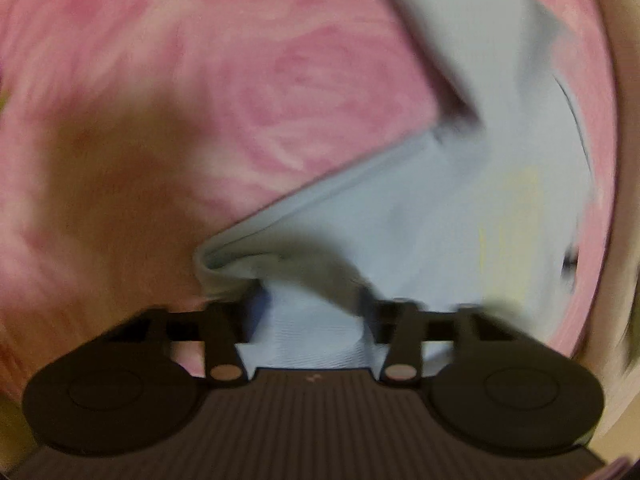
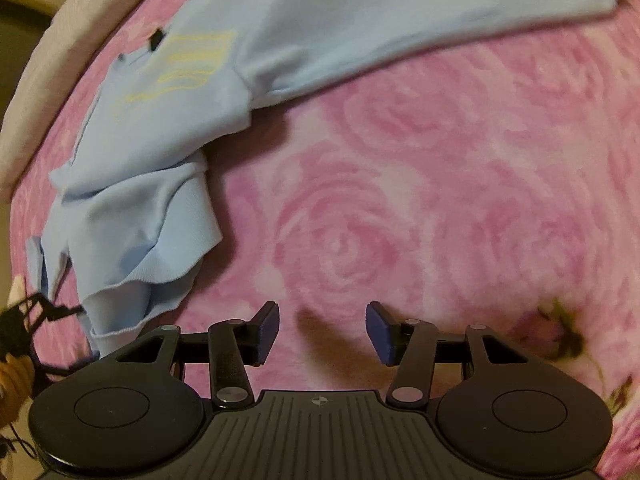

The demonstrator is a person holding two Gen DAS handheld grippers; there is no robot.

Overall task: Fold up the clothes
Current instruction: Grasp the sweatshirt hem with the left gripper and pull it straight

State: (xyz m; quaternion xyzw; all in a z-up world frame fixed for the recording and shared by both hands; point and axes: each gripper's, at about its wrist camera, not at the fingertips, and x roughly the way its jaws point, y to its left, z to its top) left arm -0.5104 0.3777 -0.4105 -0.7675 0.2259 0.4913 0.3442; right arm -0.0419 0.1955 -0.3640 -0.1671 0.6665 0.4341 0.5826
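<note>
A light blue T-shirt [image 2: 188,128] with a pale yellow print lies on a pink rose-pattern bedspread [image 2: 440,184]. In the right wrist view its sleeve is lifted at the lower left by my left gripper [image 2: 44,312], which shows there as a dark blurred shape. In the left wrist view, which is blurred, the shirt's fabric [image 1: 312,332] fills the space between the fingers of my left gripper [image 1: 310,320]; the jaws stand fairly wide and the pads are hidden. My right gripper [image 2: 323,332] is open and empty above the bedspread, right of the sleeve.
The bed's pale edge [image 2: 52,52] runs along the upper left of the right wrist view. A dark flower motif [image 2: 560,336] is printed at the lower right of the bedspread. The bedspread shows bare to the right of the shirt.
</note>
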